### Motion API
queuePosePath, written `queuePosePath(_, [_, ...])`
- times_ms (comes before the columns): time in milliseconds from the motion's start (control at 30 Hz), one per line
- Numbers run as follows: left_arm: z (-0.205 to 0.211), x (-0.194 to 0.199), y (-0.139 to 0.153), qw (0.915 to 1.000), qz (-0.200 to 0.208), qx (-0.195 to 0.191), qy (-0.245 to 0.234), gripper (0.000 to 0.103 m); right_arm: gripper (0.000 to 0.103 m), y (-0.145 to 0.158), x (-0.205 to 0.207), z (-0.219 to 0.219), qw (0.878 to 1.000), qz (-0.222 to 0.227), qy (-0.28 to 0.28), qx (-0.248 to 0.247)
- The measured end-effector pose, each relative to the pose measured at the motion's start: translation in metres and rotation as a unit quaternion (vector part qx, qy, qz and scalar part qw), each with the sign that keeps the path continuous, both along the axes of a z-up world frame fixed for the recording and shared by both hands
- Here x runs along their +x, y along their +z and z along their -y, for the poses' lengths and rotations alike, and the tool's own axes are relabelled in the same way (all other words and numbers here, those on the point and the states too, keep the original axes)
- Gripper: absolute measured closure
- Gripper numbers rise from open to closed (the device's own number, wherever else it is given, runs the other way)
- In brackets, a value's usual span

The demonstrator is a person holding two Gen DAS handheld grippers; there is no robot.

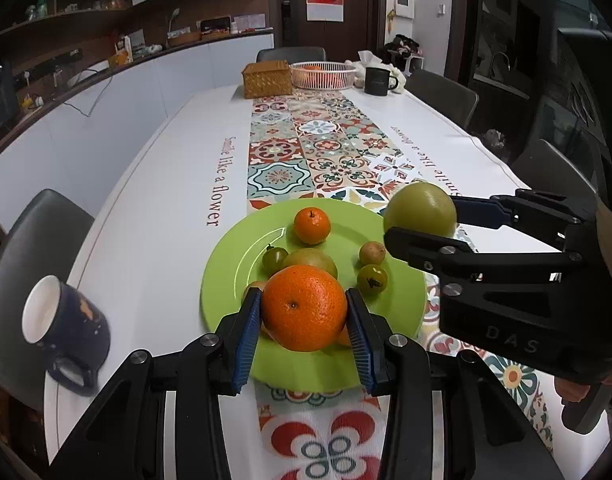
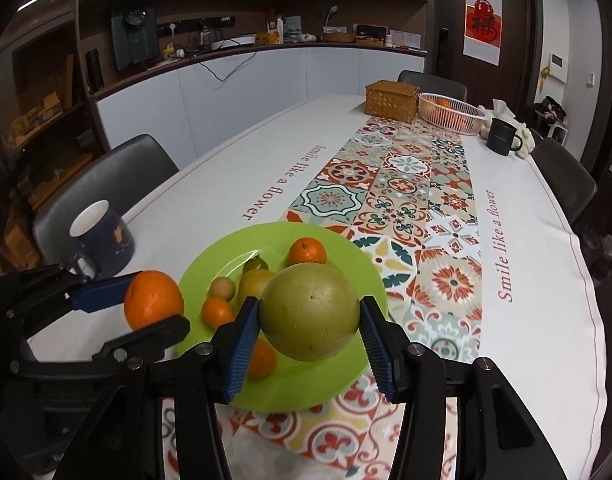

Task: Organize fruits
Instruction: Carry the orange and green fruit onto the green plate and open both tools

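Observation:
A lime-green plate (image 1: 230, 268) (image 2: 202, 264) lies on the patterned table runner. My left gripper (image 1: 304, 300) (image 2: 158, 302) is shut on a large orange (image 1: 304, 308) (image 2: 154, 300), which hangs above the plate's near edge. My right gripper (image 2: 309, 308) (image 1: 422, 218) is shut on a round green fruit (image 2: 310, 316) (image 1: 420, 210), lifted over the plate's right side. On the plate lie a small mandarin (image 1: 312, 220), a yellow-green fruit (image 1: 312, 258), two green tomatoes (image 1: 274, 258) and a small brown fruit (image 1: 372, 253). Other fruit is partly hidden behind the held orange.
A navy mug (image 1: 66, 320) (image 2: 102, 236) stands left of the plate near the table edge. At the far end sit a white basket (image 1: 322, 74) with oranges, a wicker box (image 1: 266, 78) and a black mug (image 1: 378, 80). Dark chairs surround the table.

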State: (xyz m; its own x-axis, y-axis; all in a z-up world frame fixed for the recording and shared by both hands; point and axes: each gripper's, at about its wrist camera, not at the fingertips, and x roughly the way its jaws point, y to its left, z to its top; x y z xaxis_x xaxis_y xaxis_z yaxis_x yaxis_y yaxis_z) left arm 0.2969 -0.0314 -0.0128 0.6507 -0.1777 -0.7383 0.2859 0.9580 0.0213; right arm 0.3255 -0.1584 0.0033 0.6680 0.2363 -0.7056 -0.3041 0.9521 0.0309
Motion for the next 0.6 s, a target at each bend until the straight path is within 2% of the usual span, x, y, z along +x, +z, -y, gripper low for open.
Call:
queuePosePath(300, [0.008,0.022,-0.017,0.9996,-0.025,-0.005,-0.006,0.062,0.052,-0.02,0.037,-0.003,1.0,-0.028,0.003,-0.013])
queuePosePath(600, [0.009,0.033,-0.031,0.9989,-0.047,-0.004,-0.004,0.062,0.052,-0.04,0.051,-0.007,0.999,-0.052,0.004,-0.013])
